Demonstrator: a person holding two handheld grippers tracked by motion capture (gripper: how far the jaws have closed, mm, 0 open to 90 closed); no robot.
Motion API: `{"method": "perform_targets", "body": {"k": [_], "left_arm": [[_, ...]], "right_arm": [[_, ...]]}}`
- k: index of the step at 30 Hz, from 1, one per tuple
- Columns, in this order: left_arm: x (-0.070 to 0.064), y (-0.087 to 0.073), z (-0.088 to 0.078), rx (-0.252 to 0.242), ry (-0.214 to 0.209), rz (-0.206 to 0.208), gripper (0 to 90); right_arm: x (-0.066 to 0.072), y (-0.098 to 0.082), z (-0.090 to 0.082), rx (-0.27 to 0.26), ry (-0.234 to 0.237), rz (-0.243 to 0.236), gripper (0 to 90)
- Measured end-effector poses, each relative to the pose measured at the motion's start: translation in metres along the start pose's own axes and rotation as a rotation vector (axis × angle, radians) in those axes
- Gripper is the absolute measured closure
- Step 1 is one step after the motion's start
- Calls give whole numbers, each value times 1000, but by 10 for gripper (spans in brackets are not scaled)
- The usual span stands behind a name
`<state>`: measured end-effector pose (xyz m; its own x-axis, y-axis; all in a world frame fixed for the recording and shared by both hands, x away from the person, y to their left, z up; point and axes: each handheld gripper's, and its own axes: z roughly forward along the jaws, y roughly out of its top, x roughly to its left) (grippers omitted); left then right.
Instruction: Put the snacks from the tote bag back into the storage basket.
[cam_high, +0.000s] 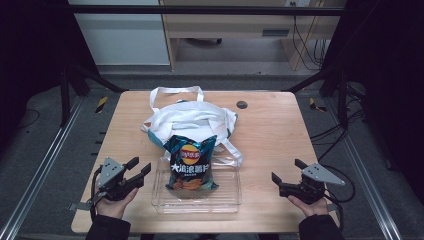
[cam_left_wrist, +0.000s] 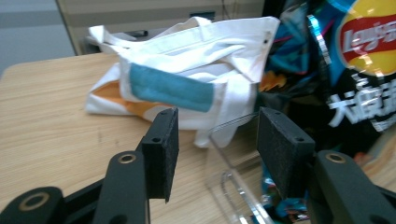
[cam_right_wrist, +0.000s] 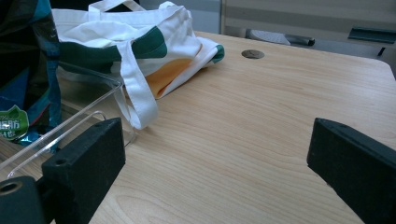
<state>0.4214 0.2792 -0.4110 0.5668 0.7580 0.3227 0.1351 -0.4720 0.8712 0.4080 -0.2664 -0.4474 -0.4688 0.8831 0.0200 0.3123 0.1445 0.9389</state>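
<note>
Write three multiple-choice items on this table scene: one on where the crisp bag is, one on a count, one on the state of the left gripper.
1. Where does the crisp bag stand?
A. In the clear tray
B. Inside the tote bag
C. On the floor

2. How many grippers are at the table?
A. One
B. Two
C. Three

3. How is the left gripper?
A. Shut on the crisp bag
B. Shut on a tote strap
C. Open, holding nothing

Answers: 1 A, the crisp bag sits upright within the tray's walls. 2 B, the left gripper and the right gripper each sit in a hand. 3 C, its pads stand apart with only the tray's corner seen beyond them.
</note>
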Motion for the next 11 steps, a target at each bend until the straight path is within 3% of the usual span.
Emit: {"method": "perform_targets", "body": {"k": [8,11], "left_arm": [[4,-10,-2,38,50,-46,478],[6,-10,-3,56,63,-16,484]], "right_arm": [[0,0,0,0,0,0,47],[0,0,-1,-2,-2,2,47]]}}
